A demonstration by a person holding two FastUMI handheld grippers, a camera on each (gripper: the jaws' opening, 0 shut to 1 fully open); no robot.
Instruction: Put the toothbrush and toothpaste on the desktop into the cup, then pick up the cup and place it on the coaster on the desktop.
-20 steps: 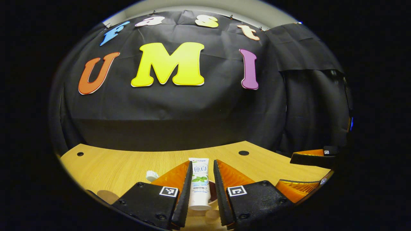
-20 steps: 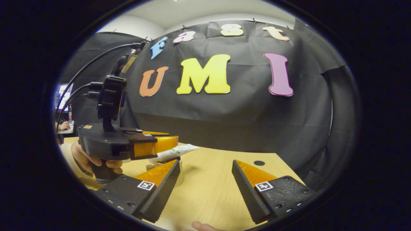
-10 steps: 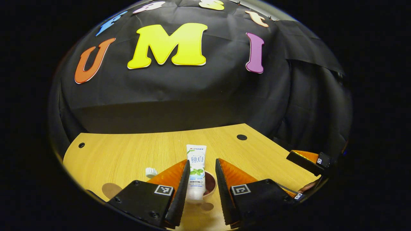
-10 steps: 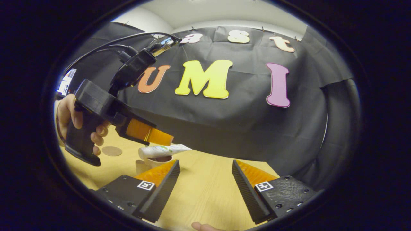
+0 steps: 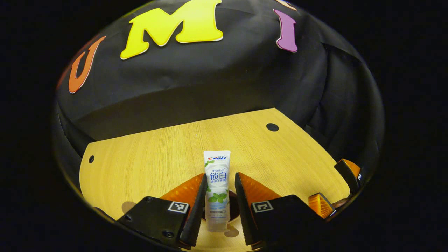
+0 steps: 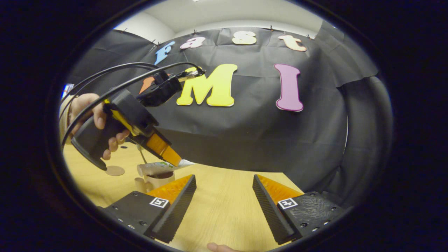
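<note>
Two round dark holes [image 5: 272, 127] sit in the light wooden desktop [image 5: 147, 161], one far to the right of the beige ceramic cup [image 6: 159, 179] and one far to the left. Black cloth wall [image 6: 245, 133] rises behind the desktop on all sides. A flat round brown coaster [image 6: 114, 170] lies on the desktop just left of the cup in the right gripper view, apart from it. A thin handle, likely the toothbrush [image 6: 141, 154], stands up out of the cup on its left side; the head is hidden behind the left gripper.

In the left gripper view, the left gripper [image 5: 218, 203] shows its orange-and-black fingers closed narrowly on the white toothpaste tube with green leaf print [image 5: 217, 189], both inner pads pressing its sides. The tube's flat crimped end points away from the camera, and its cap end hangs over the cup's dark opening [image 5: 233, 210], which is mostly covered by the fingers and the tube. In the right gripper view, this gripper tilts nose-down over the cup, held by a hand [image 6: 91, 120] on its black grip, with black cables [image 6: 115, 75] trailing from its top. The tube lies nearly level across the cup's rim there; whether it touches the rim I cannot tell.

The right gripper [image 6: 224, 199] hovers to the right of the cup with its fingers spread wide and nothing between them, bare desktop showing in the gap.
</note>
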